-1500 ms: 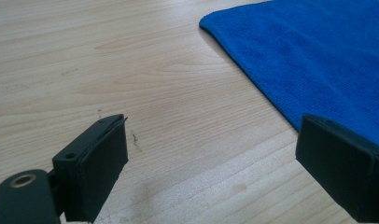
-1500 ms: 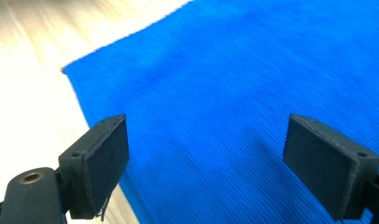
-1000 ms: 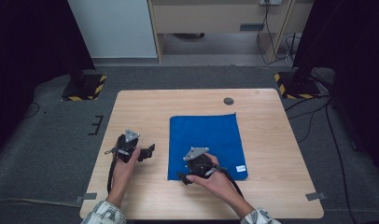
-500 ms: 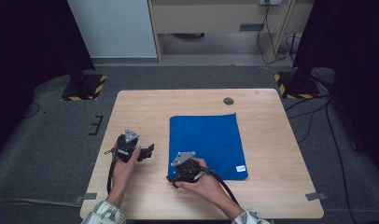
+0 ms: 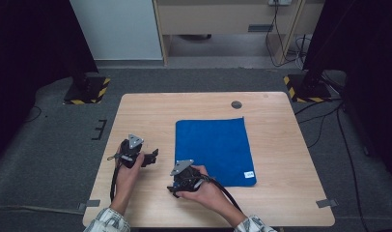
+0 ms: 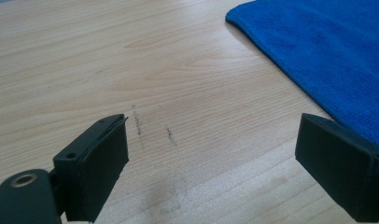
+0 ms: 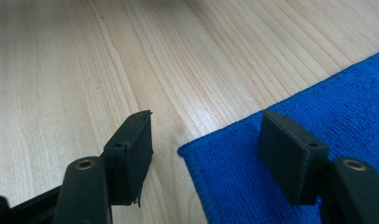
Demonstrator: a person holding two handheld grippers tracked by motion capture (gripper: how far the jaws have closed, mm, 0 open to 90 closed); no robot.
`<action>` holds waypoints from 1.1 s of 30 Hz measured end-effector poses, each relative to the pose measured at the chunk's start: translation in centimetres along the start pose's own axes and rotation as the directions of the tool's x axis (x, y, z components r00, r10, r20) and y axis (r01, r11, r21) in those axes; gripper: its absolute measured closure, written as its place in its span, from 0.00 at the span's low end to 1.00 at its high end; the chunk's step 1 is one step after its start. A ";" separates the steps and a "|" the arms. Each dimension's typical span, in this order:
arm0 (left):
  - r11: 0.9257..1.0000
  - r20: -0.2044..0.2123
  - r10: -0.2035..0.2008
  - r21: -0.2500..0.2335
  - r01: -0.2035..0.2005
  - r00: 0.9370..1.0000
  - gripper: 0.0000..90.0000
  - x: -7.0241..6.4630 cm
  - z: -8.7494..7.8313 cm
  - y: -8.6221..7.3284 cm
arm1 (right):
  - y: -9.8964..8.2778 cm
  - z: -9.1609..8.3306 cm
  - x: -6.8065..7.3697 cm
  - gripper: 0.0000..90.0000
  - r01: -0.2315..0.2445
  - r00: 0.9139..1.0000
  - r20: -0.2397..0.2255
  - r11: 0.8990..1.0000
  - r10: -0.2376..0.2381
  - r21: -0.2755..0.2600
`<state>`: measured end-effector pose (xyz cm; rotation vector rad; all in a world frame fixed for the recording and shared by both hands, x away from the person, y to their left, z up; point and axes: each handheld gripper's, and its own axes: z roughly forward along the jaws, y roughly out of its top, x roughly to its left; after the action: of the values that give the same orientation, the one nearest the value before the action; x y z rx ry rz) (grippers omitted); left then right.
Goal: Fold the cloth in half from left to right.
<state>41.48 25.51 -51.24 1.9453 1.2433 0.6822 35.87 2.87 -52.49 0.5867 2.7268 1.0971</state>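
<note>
from above the right hand-held gripper [image 5: 176,189] hides its parted jaws, just been reopening, straddling the blue cloth's [image 7: 290,154] near-left corner at 7 o'clock of the desk [image 5: 150,111], while the left hand-held gripper [image 6: 211,168] gapes.

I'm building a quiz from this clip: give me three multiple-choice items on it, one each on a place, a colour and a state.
1. Where do the right tongs sit?
A. at the cloth's near left corner
B. at the table's far edge
C. on the floor

2. What colour is the cloth?
A. red
B. blue
C. white

3. How do the left tongs stand?
A. shut on the cloth
B. open over bare wood
C. shut on a cable

A: the corner lies between the jaws.
B: plainly blue in every view.
B: wide apart, only the table between them.
</note>
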 end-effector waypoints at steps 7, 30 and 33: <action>1.000 -0.003 0.002 -0.004 -0.002 1.000 0.10 0.1 0.1 0.0 | 0.1 0.4 -0.2 0.41 -0.003 1.000 0.018 1.000 0.003 0.001; 0.999 0.034 -0.010 -0.030 0.011 0.999 0.10 -0.1 -0.1 0.2 | -0.6 -0.2 -0.9 0.96 -0.025 0.998 0.063 0.999 0.027 -0.035; 0.998 0.082 -0.040 -0.040 0.044 0.996 0.11 0.1 -0.1 0.5 | -0.4 -0.4 -0.8 0.97 -0.048 0.997 0.049 0.996 0.052 -0.081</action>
<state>41.72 25.44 -50.76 1.8891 1.2077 0.5971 36.35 2.02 -52.45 0.6644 2.6247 1.1800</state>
